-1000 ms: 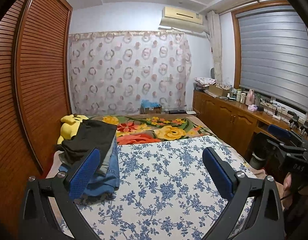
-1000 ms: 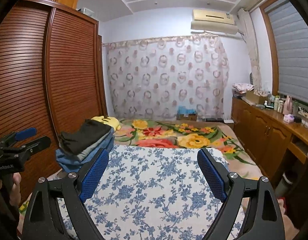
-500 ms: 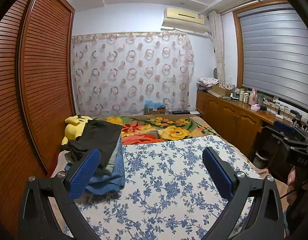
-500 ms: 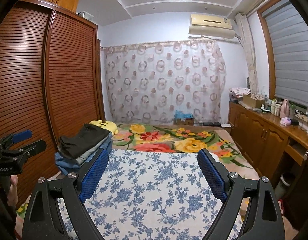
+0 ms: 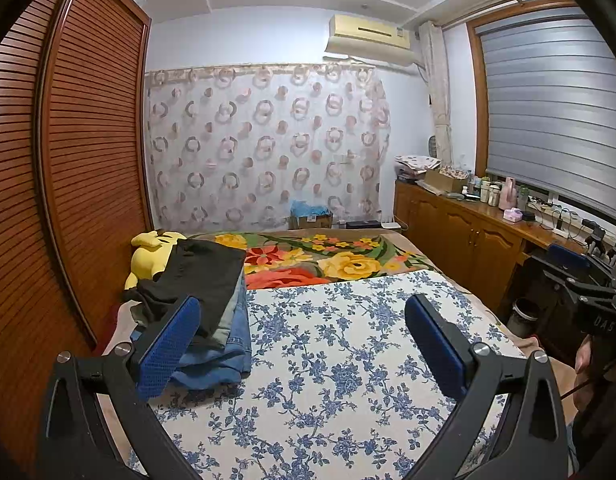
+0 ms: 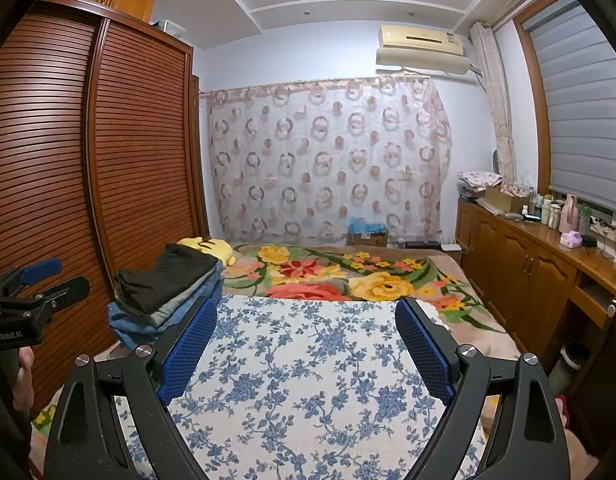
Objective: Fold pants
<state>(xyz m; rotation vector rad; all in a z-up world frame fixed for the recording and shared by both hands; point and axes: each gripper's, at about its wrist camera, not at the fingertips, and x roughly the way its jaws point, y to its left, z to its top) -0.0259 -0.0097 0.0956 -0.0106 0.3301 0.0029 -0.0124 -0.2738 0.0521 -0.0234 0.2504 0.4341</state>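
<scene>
Both tools, left tool point(image 5: 302, 334) and right tool point(image 6: 306, 338), hover wide and empty above the bed point(image 5: 327, 360); folded pants point(image 5: 212, 300) stack far-left, leaving folding room.

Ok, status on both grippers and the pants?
Left gripper open, empty. Right gripper open, empty. Pants pile untouched at the bed's left edge, black pair on top. Floral sheet between.
</scene>
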